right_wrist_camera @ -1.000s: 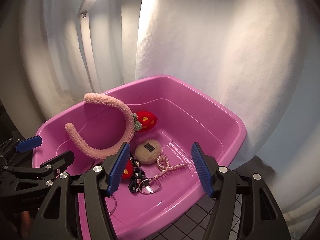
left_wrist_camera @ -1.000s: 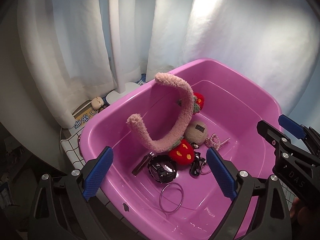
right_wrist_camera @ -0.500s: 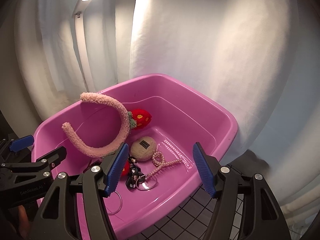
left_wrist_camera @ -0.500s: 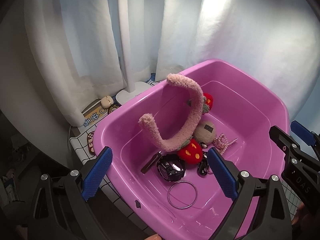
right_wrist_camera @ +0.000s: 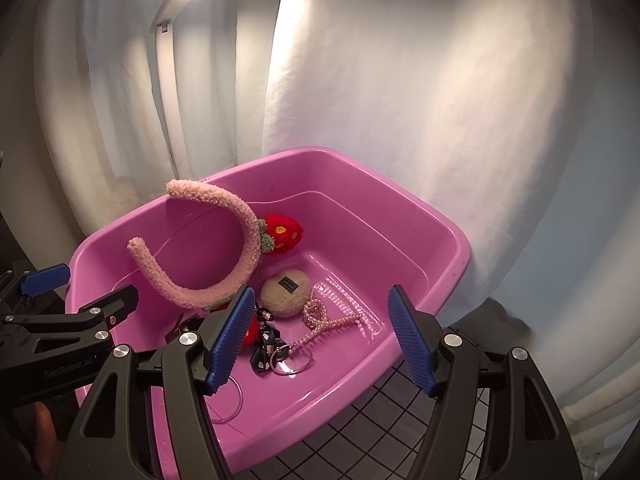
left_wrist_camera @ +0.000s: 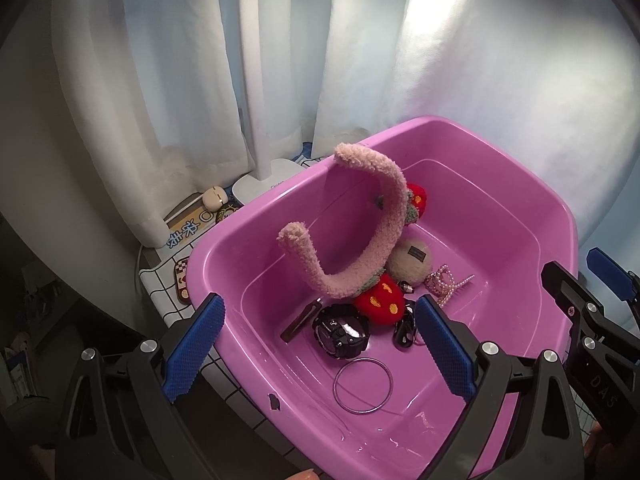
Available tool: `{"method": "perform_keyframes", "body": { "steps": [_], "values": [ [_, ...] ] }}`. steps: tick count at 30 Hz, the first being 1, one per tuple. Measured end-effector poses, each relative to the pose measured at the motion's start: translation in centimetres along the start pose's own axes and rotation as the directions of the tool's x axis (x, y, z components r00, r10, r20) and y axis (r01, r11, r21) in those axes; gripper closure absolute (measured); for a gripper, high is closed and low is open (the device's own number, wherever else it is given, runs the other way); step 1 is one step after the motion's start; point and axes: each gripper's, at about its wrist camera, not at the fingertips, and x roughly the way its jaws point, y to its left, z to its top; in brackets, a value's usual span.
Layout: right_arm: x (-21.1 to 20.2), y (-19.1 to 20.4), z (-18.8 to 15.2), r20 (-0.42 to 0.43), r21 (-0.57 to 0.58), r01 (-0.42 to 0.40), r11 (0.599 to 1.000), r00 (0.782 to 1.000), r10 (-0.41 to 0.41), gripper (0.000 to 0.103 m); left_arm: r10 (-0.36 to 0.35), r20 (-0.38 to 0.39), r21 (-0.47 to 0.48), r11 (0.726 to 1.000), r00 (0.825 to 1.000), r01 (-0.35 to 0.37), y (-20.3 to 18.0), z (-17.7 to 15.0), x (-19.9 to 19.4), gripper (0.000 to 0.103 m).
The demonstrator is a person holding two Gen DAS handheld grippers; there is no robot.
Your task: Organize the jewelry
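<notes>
A pink plastic tub (left_wrist_camera: pixel 500 184) (right_wrist_camera: pixel 440 236) holds the jewelry. A fuzzy pink headband (left_wrist_camera: pixel 360 240) (right_wrist_camera: pixel 224 280) with red strawberries (left_wrist_camera: pixel 378 300) (right_wrist_camera: pixel 282 234) stands up in it. Beside it lie a beige puff (left_wrist_camera: pixel 412 260) (right_wrist_camera: pixel 286 294), a pearl clip (left_wrist_camera: pixel 444 284) (right_wrist_camera: pixel 324 320), a black watch (left_wrist_camera: pixel 340 332), a thin ring bangle (left_wrist_camera: pixel 363 385) and a black keyring charm (right_wrist_camera: pixel 276 354). My left gripper (left_wrist_camera: pixel 316 352) is open above the tub's near rim. My right gripper (right_wrist_camera: pixel 322 336) is open above the tub, empty.
A white lamp base (left_wrist_camera: pixel 264 184) and its pole stand behind the tub against white curtains. A small cream case (left_wrist_camera: pixel 214 199) and printed cards (left_wrist_camera: pixel 188 232) lie on the grid-patterned cloth (left_wrist_camera: pixel 160 284) left of the tub. Dark tiled surface (right_wrist_camera: pixel 360 440) lies at the right.
Both grippers have pulled back and up from the tub, so it appears smaller and farther. The items inside have not moved.
</notes>
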Motion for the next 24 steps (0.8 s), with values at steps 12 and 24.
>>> {"method": "perform_keyframes", "body": {
  "steps": [12, 24],
  "values": [
    [-0.42, -0.27, 0.02, 0.008, 0.009, 0.003, 1.000, 1.000, -0.003, 0.037, 0.008, -0.005, 0.019, 1.000, 1.000, -0.008, -0.46, 0.01, 0.00, 0.007],
    [-0.63, -0.02, -0.08, 0.008, -0.009, 0.018, 1.000, 1.000, -0.018, 0.037, 0.007, -0.019, 0.022, 1.000, 1.000, -0.006, -0.78, -0.13, 0.14, 0.006]
  ]
}}
